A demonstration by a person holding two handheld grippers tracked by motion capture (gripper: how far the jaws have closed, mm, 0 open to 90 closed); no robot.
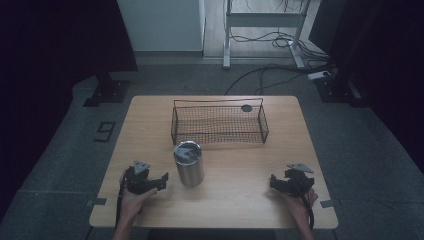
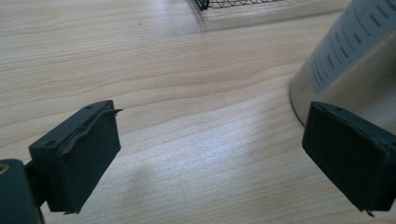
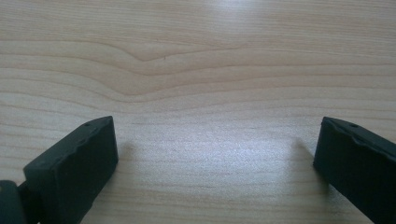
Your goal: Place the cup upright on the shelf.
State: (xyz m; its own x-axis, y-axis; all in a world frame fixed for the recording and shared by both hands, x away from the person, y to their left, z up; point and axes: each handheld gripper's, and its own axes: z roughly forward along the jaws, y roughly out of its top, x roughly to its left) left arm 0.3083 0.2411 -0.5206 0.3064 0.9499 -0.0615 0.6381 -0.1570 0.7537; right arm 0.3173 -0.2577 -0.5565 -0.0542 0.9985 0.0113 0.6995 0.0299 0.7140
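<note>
Metal can [image 1: 189, 163] stands upright on the wooden table [image 1: 235, 200], just beyond and to the right of the left gripper [image 1: 159, 182], nearest thing to its jaws. Left gripper view: the can [image 2: 355, 65] sits past the right jaw, its lower wall and base edge showing behind that jaw's pad, printed label lines on its side; whether the pad touches the can cannot be told, it looks just beside it. Left jaws stand wide apart, bare wood between them, nothing clamped. Can top looks dark and reflective from the high view, contents unclear. Wire basket [image 1: 218, 121] sits farther out beyond the can, toward the far half of the table, a small dark round thing [image 1: 246, 108] at its far right corner; a corner of the basket [image 2: 233, 3] shows at the top edge past the left jaws. Right gripper [image 1: 276, 183] rests low near the table's near right edge, well apart from the can and basket, held by the person's right hand [image 1: 299, 202]. Right gripper [image 3: 215, 144] jaws also wide apart, plain wood grain between and ahead of them. Person's left hand [image 1: 131, 199] grips the left gripper from below, cable trailing along the forearm.
</note>
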